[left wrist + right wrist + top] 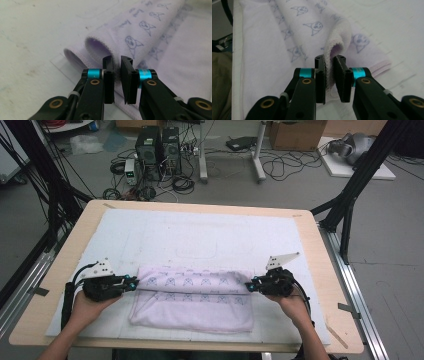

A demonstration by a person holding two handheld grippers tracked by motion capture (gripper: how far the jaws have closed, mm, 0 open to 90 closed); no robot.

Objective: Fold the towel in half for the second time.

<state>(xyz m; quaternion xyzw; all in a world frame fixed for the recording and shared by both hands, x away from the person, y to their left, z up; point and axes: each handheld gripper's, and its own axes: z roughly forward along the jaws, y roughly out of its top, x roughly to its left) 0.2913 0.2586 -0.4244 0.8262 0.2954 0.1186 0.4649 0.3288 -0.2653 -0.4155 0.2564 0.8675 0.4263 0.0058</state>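
A pale lilac towel [192, 300] printed with small cartoon faces lies folded on the white mat, its upper part rolled over into a long fold. My left gripper [136, 282] is at the fold's left end and my right gripper [248, 286] at its right end, both low over the mat. In the left gripper view the narrow gap of the left gripper [117, 67] holds the hemmed edge of the towel [150, 32]. In the right gripper view the right gripper [329, 67] pinches the looped edge of the towel [274, 62].
The white mat [210, 235] covers most of the wooden table [320, 270], with bare mat beyond the towel. The person's hands come in from the near edge. Past the table, computer towers [159, 147], cables and black frame legs [350, 195] stand on the floor.
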